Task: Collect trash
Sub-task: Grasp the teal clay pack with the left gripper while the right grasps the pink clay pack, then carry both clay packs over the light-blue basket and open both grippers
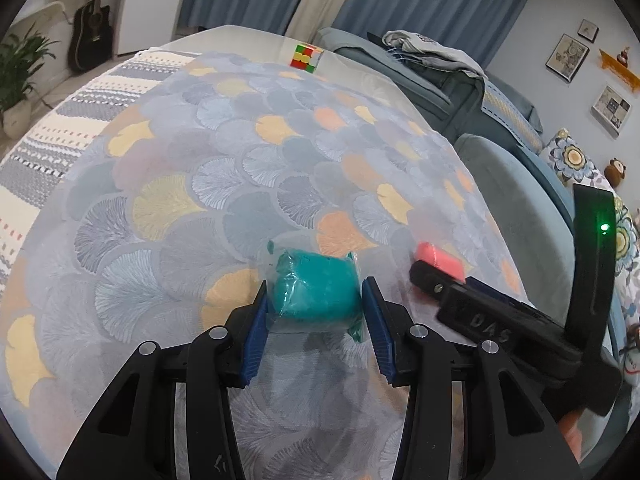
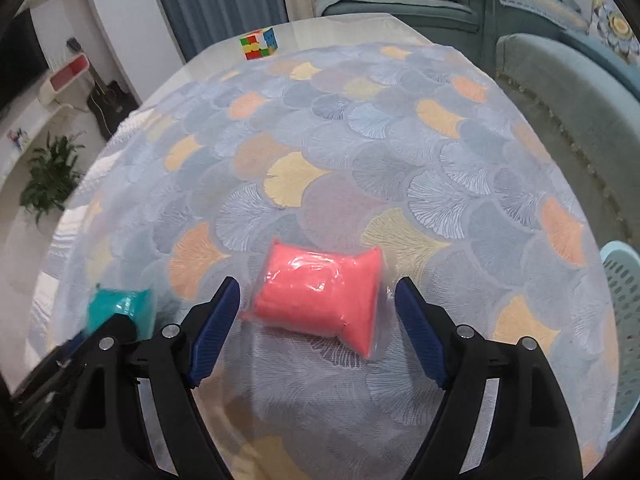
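Note:
A teal packet in clear wrap [image 1: 316, 290] lies on the patterned tablecloth [image 1: 240, 168]. My left gripper [image 1: 315, 294] has its blue pads touching both sides of the packet, shut on it. A pink packet in clear wrap [image 2: 320, 298] lies to its right; it also shows in the left wrist view [image 1: 439, 258]. My right gripper [image 2: 316, 294] is open, its fingers on either side of the pink packet with gaps on both sides. The teal packet also shows at the lower left of the right wrist view [image 2: 120, 308].
A colour cube [image 1: 306, 57] stands at the table's far edge, also in the right wrist view [image 2: 259, 43]. A light blue perforated basket [image 2: 624, 320] sits off the table's right edge. Teal sofas [image 1: 516, 184] flank the right side. A guitar and a plant stand far left.

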